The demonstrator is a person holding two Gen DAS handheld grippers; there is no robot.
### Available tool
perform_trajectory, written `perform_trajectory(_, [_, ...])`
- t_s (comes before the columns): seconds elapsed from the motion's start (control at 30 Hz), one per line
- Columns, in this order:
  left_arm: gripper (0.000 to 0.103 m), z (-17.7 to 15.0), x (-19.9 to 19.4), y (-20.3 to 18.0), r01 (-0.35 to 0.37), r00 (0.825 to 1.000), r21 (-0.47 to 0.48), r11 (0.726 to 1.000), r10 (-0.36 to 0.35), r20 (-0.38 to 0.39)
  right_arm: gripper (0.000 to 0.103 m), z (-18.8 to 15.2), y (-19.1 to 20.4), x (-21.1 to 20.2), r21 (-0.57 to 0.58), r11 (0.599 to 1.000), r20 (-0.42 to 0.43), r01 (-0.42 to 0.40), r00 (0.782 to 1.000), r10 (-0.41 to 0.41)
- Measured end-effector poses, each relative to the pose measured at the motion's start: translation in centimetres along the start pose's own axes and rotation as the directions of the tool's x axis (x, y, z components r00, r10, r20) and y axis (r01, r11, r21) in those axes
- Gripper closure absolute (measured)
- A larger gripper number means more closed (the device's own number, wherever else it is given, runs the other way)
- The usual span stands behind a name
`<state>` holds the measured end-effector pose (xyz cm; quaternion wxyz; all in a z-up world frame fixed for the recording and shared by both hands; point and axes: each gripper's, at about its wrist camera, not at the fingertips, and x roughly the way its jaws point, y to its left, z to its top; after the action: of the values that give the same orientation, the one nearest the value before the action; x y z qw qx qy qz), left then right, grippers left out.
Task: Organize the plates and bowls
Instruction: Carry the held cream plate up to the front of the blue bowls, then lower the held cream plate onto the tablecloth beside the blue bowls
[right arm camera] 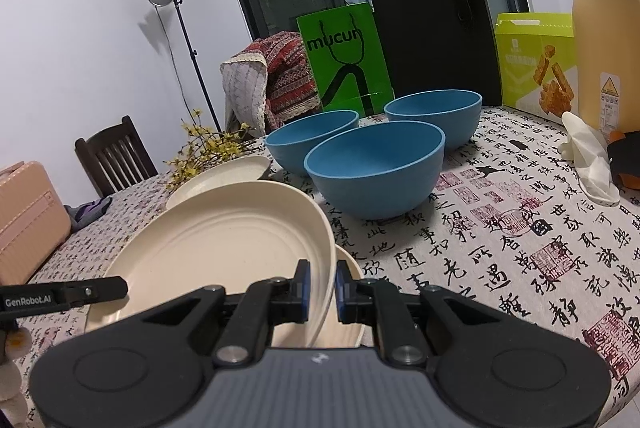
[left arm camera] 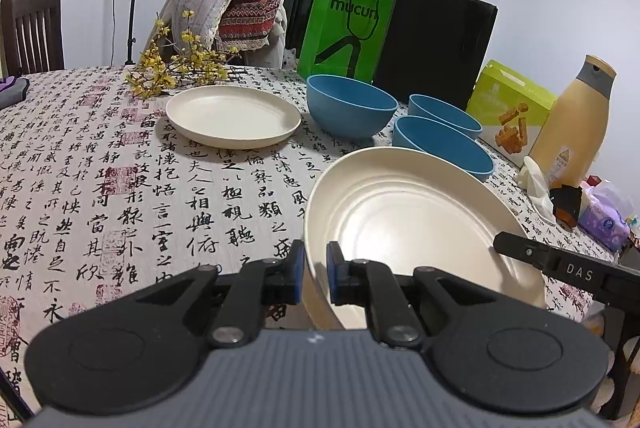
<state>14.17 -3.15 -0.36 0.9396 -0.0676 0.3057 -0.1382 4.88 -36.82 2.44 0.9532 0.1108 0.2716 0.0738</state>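
Both hand-held grippers, left gripper (left arm camera: 315,270) and right gripper (right arm camera: 322,290), clamp opposite rims of a round cream plastic plate (left arm camera: 408,211) lifted above another cream plate (right arm camera: 346,312), likely bound for stacking; beyond sit a third plate (left arm camera: 233,115) and three blue bowls (right arm camera: 376,167).

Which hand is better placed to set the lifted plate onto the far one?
Probably left: left gripper clamps the held round cream plate at the rim nearest the far cream plate; right gripper holds the opposite rim.
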Motion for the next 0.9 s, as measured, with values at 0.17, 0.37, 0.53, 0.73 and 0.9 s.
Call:
perform_trajectory(0.17, [0.091, -0.1, 0.4, 0.0, -0.001, 1.0, 0.001, 1.0, 0.001, -0.007, 0.091, -0.1, 0.0, 0.3, -0.007, 1.0, -0.004, 0.013, 1.0, -0.013])
perform_trajectory(0.37, [0.091, -0.3, 0.9, -0.2, -0.008, 1.0, 0.009, 1.0, 0.008, -0.014, 0.091, -0.4, 0.0, 0.7, -0.023, 0.999, -0.005, 0.032, 0.999, -0.032])
perform_trajectory(0.53, [0.091, -0.5, 1.3, -0.3, -0.018, 1.0, 0.016, 1.0, 0.019, -0.017, 0.091, -0.6, 0.0, 0.9, -0.037, 0.999, -0.006, 0.039, 0.999, -0.04])
perform_trajectory(0.73, [0.091, -0.6, 1.8, -0.4, -0.027, 0.999, 0.019, 0.999, 0.028, -0.027, 0.091, -0.7, -0.1, 1.2, -0.049, 0.998, -0.011, 0.045, 0.999, -0.045])
perform_trajectory(0.9, [0.091, -0.8, 2.1, -0.6, -0.042, 0.999, 0.03, 0.999, 0.042, -0.028, 0.091, -0.9, 0.0, 1.4, -0.063, 0.997, -0.01, 0.051, 0.999, -0.051])
